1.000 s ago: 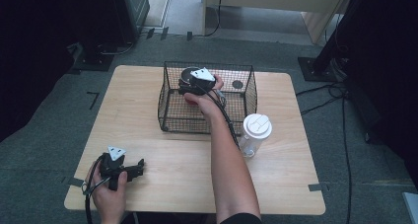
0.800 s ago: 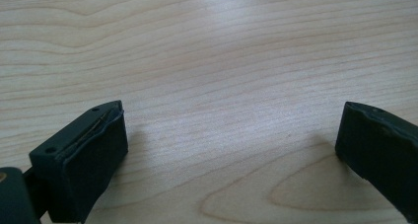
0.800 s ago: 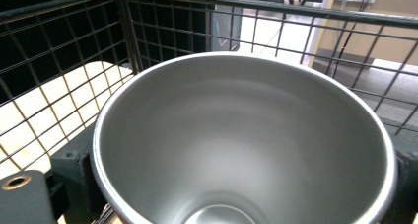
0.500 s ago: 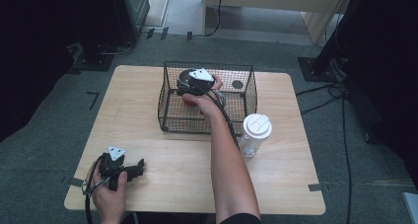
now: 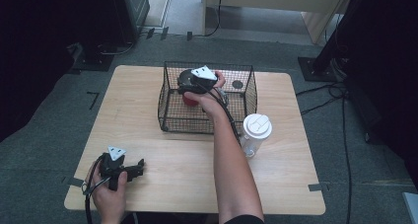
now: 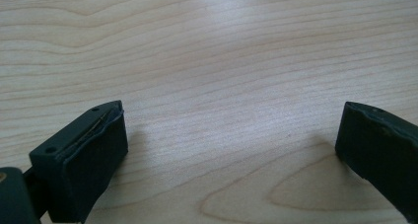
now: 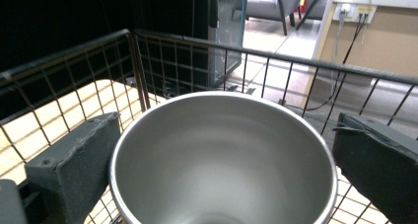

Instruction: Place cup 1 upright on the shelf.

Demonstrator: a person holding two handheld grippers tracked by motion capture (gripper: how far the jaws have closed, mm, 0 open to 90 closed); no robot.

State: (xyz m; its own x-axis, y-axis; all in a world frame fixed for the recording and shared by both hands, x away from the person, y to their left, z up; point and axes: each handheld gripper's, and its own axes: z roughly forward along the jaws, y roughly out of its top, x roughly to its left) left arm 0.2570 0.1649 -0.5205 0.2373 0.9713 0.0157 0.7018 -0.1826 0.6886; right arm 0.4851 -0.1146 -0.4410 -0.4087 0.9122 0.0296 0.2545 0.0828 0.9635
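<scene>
Left gripper (image 5: 139, 166): it is resting low at the table's near left corner, jaws standing wide apart over bare wood with nothing between them. Little risk here, unless its trailing cable is dragged across the table (image 5: 148, 135).

Wire basket (image 5: 170, 108): it is sitting at the far middle of the table. Its top rail is running close behind the cup in the right gripper view, so a careless lift of the hand could be catching a jaw on the wire and shifting the whole basket.

Metal cup (image 7: 222, 160): it is standing upright inside the basket, red on the outside in the high view, mouth open upward between the right jaws.

Right gripper (image 7: 222, 155): its jaws have just been opening and are now standing apart on either side of the cup's rim. The left pad (image 7: 74, 160) is looking very near the cup wall, so pulling out sideways could be tipping the cup over.

Lidded clear cup (image 5: 256, 132): it is standing just beside the right forearm, outside the basket. A withdrawing elbow could be knocking it down.
</scene>
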